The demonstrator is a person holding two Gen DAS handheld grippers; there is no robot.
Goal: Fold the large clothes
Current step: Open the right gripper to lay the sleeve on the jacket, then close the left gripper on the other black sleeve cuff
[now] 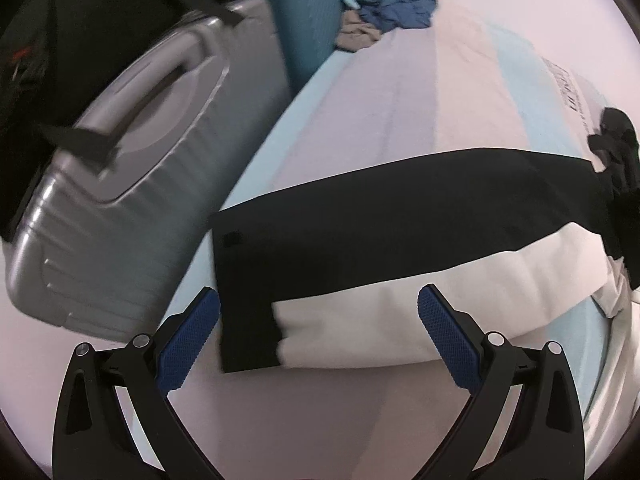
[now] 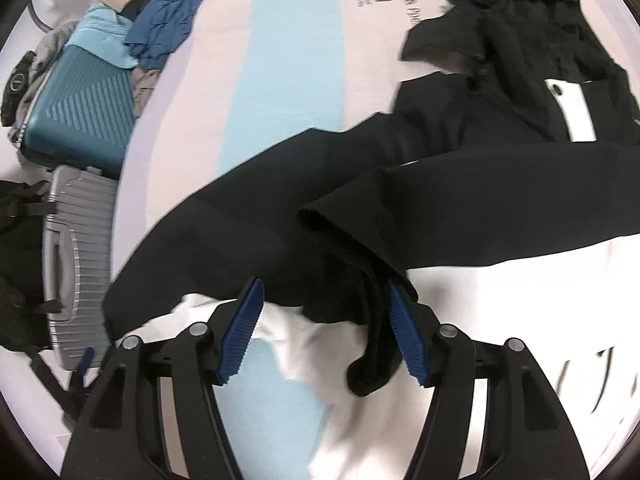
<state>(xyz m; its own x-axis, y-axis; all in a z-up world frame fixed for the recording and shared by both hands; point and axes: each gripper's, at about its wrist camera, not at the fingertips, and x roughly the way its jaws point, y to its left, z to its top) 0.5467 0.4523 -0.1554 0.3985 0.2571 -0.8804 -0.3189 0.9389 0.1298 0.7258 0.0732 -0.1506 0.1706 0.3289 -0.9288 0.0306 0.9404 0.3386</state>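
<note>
The black-and-white garment (image 1: 400,216) lies spread across the bed (image 1: 400,92), one long black sleeve flat over a white panel. Only the right wrist view shows its crumpled collar end and a dark cuff lying loose between the wide-apart pads of the right hand-held gripper (image 2: 324,328) (nothing pinched) — the left hand-held gripper (image 1: 320,332) hangs wide too, empty. Two suitcases stand beside the bed — one grey (image 1: 120,184), one teal (image 2: 80,108).

Dark print runs across the pale mattress cover (image 2: 304,92): in the right wrist view the large letters "isian" can be read, with a smaller line beginning "collection &" beside it; the finer print there, and the same print in the left wrist view, is too blurred to read
</note>
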